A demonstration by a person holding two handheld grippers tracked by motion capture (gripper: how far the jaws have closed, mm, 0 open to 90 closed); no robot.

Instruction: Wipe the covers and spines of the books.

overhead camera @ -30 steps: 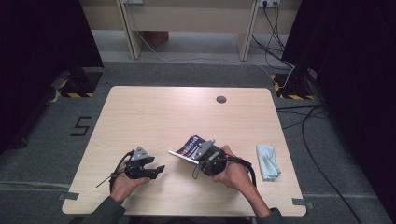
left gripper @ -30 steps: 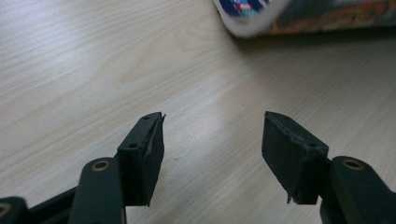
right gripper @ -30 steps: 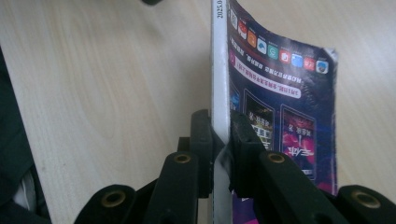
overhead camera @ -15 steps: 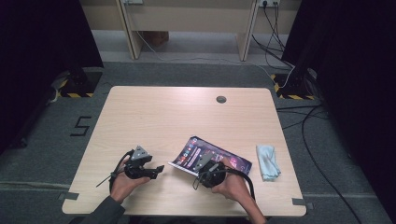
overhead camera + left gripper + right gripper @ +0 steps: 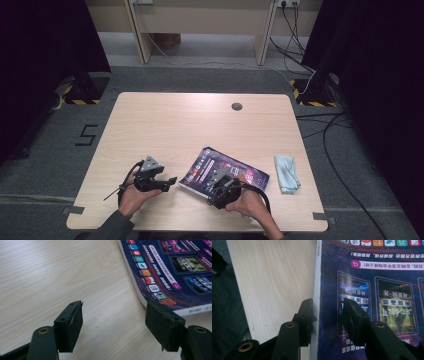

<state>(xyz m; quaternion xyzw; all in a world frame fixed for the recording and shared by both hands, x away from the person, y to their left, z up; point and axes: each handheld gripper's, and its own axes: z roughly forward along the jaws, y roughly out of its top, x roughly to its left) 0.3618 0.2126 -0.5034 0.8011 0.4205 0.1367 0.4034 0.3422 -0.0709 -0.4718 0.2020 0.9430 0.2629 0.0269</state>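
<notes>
A dark purple magazine (image 5: 204, 165) lies flat on the wooden table (image 5: 200, 125), right of centre near the front edge. My right gripper (image 5: 220, 183) sits low over its near edge. In the right gripper view the right gripper (image 5: 328, 312) has just been opening: one jaw stands outside the magazine's (image 5: 387, 290) white edge and the other over the cover, with a gap and no pressing. My left gripper (image 5: 172, 181) rests to the magazine's left and points at it. It (image 5: 113, 325) is open over bare wood, its right jaw close to the magazine's corner (image 5: 175, 265).
A folded pale blue cloth (image 5: 286, 173) lies right of the magazine. A round cable hole (image 5: 237, 106) sits near the table's far edge. Grey carpet, cables and dark curtains surround the table. The table's left edge (image 5: 234, 277) runs close beside my right gripper.
The magazine, held tilted above the table a second ago, now lies flat. My right hand has come down with it and its jaws have parted. The left hand has stayed put.
</notes>
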